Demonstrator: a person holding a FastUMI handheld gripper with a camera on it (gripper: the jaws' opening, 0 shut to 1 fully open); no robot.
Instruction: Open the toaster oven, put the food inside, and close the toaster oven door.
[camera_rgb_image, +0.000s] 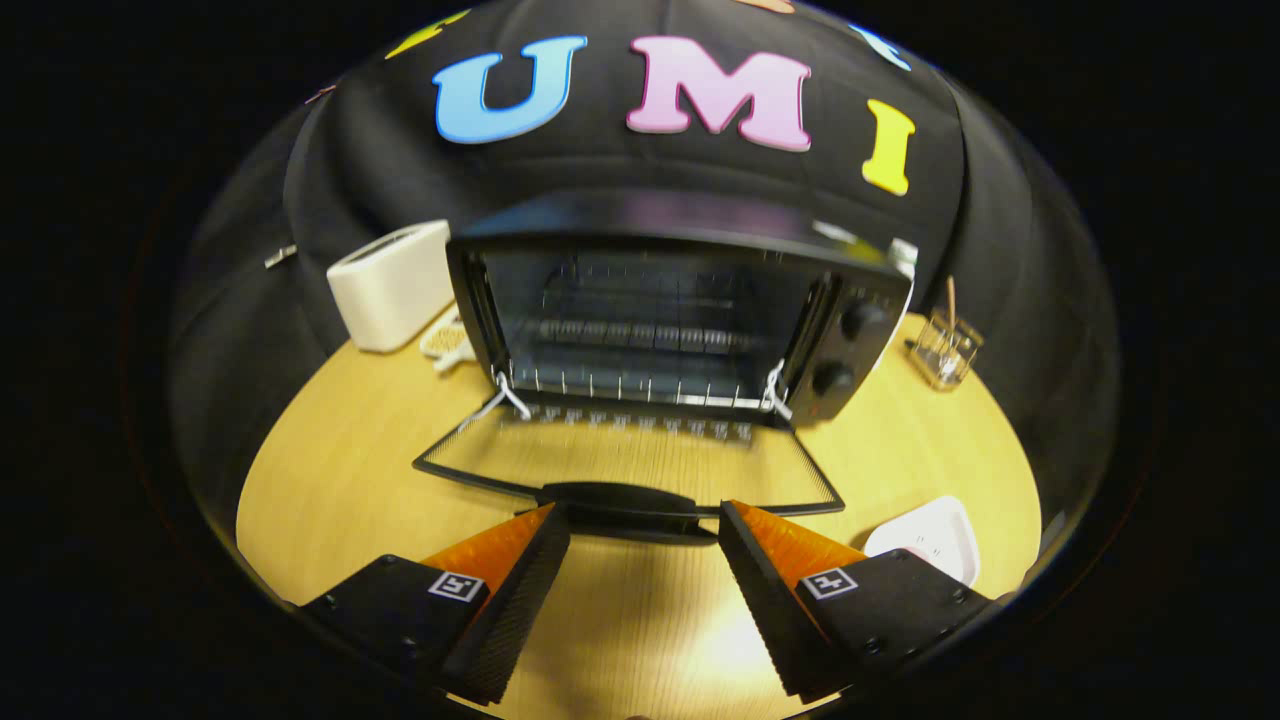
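Glossy black metal clads the toaster oven (680, 310), its clear glass door (630, 465) lying on the smooth, shiny wood-grain table (340, 470). Beside the oven, a white toaster (390, 285) looks matt plastic.

The gripper (645, 525) is spread apart, with ribbed fingers.

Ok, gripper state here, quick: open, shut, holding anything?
Gripper: open and empty, fingers spread either side of the door handle of the toaster oven, whose door lies folded down flat.
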